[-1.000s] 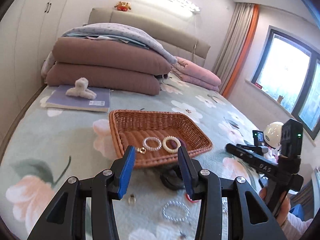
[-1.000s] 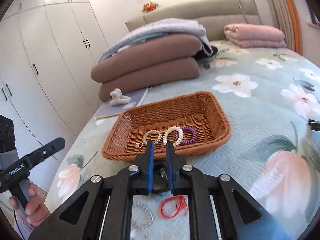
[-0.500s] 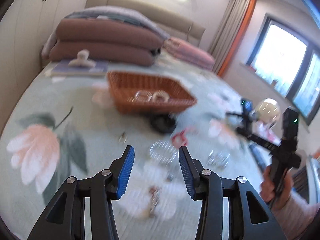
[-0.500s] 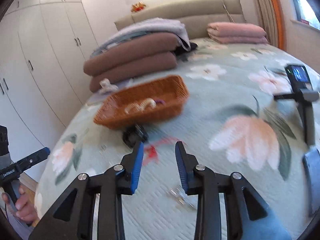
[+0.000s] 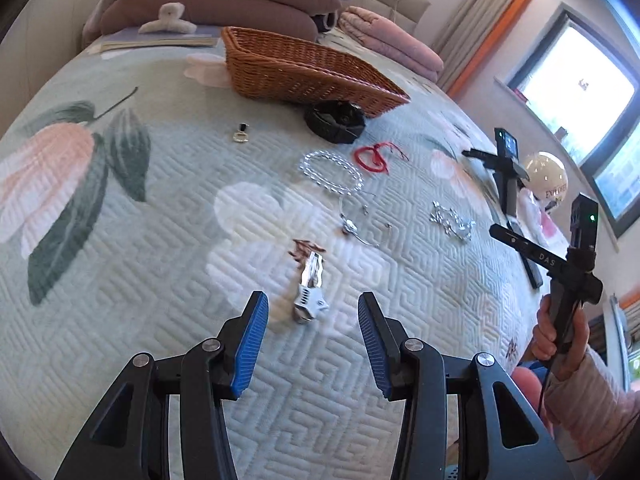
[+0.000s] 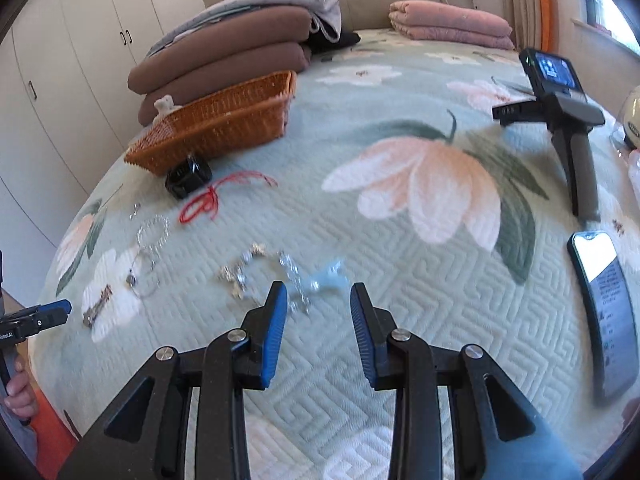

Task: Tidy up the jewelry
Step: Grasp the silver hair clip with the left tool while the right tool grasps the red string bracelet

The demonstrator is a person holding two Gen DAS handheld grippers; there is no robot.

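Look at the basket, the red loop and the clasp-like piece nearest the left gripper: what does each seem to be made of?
Basket: woven wicker or rattan, matt orange-brown; its interlaced strands show.
Red loop: thin cord or thread, matt; it lies limp with loose ends.
Clasp-like piece: probably polished metal; it is silvery with bright glints, though plated plastic cannot be ruled out.

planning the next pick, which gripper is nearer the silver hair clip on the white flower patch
Left. The left gripper is open right at the silver hair clip, which lies just ahead between its fingers. The right gripper is open farther off, over a tangle of silver jewelry.
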